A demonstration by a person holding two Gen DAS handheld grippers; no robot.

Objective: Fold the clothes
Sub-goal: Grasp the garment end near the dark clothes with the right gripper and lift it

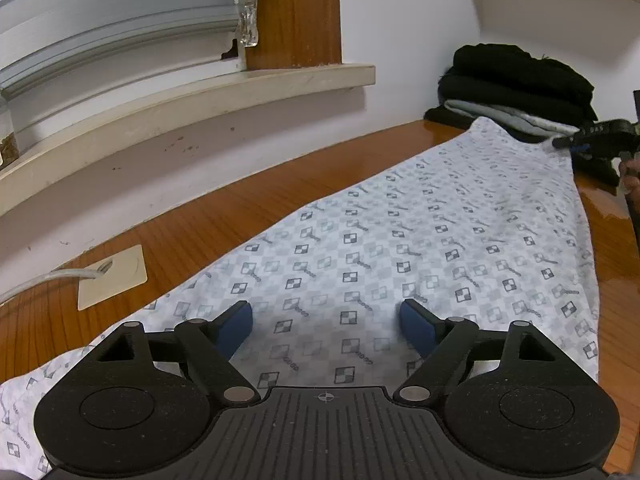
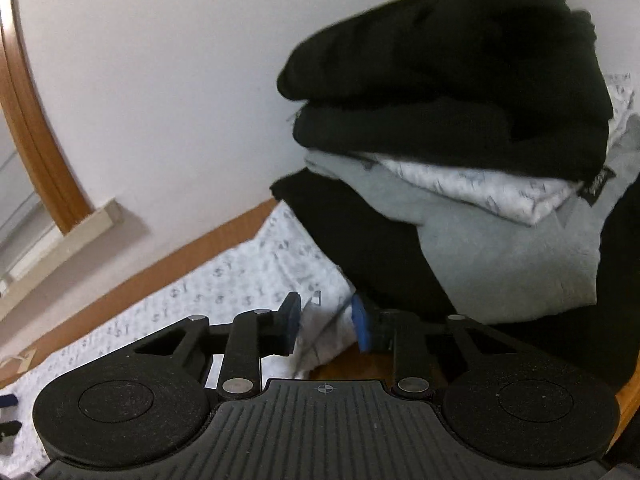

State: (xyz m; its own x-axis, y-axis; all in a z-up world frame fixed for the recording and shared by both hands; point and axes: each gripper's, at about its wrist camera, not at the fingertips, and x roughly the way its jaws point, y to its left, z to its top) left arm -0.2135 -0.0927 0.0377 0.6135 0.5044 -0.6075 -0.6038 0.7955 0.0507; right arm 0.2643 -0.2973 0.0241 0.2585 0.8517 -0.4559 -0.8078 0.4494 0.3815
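- Now the patterned cloth (image 1: 420,240) lies spread flat on the brown wooden table (image 1: 248,208); it is white with little grey squares; it reaches from near the left gripper to the far corner by the pile of clothes
- the left gripper (image 1: 326,326) hangs just over the near part of the cloth; its jaws stand wide apart; nothing is between them but the flat cloth below; the blue pads (image 1: 236,328) do not press on anything
- the right gripper (image 2: 326,326) is at the far corner of the cloth; its jaws stand close together with a bunched bit of cloth corner between them; I cannot tell if the pads pinch it
- the pile of folded clothes (image 2: 460,120) sits just past that corner, against the white wall (image 1: 400,20); black ones on top, a grey one and a patterned one under them
- a cable (image 1: 44,280) comes out of a cream plate (image 1: 112,276) in the table, left of the cloth
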